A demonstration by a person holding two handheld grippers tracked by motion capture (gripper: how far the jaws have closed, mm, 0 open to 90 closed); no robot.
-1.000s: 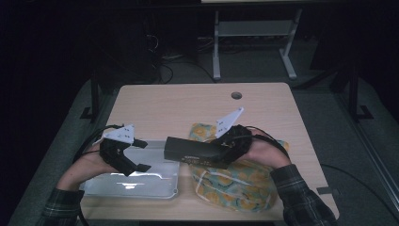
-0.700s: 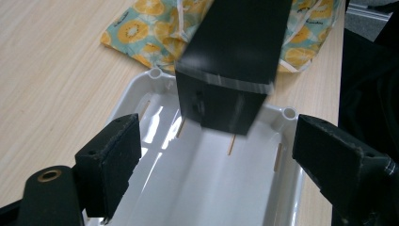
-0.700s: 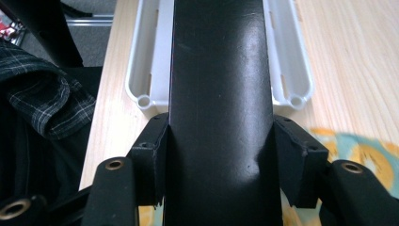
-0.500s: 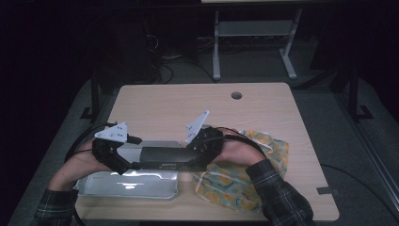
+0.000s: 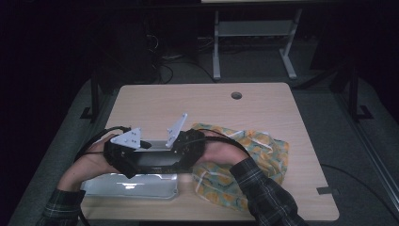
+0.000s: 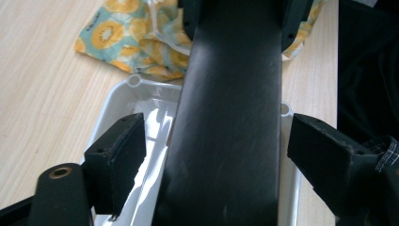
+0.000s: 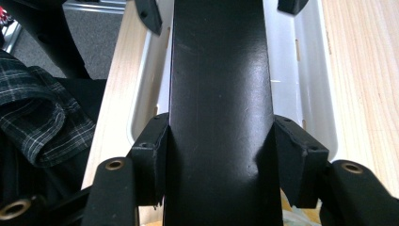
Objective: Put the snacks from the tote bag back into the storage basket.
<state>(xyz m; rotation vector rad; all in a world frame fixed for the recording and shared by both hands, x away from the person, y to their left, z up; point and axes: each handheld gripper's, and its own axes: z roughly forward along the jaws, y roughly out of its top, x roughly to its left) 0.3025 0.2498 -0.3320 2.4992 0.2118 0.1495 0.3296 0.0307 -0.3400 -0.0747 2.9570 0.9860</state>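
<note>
A long, smooth black case (image 5: 155, 161) hangs level above a white plastic tray (image 5: 141, 189) at the table's front left. My right gripper (image 7: 219, 141) is shut on one end of the case (image 7: 219, 70), pads pressed to both sides. The other end (image 6: 230, 117) lies between the jaws of my left gripper (image 6: 219, 141). Those jaws have just been closing, but a gap shows on each side. In the high view the left gripper (image 5: 129, 162) and right gripper (image 5: 181, 155) face each other across the case.
A yellow-and-teal fruit-print cloth (image 5: 256, 150) lies crumpled right of the tray, under the right forearm. The tray's rim (image 6: 134, 82) touches the cloth (image 6: 122, 33). A plaid sleeve (image 7: 33, 108) hangs at the table's near edge. A cable hole (image 5: 236, 95) sits at the back.
The right gripper has carried the black case leftward from above the cloth to above the tray. Its free end now sits between the left gripper's jaws. The left hand has barely moved.
</note>
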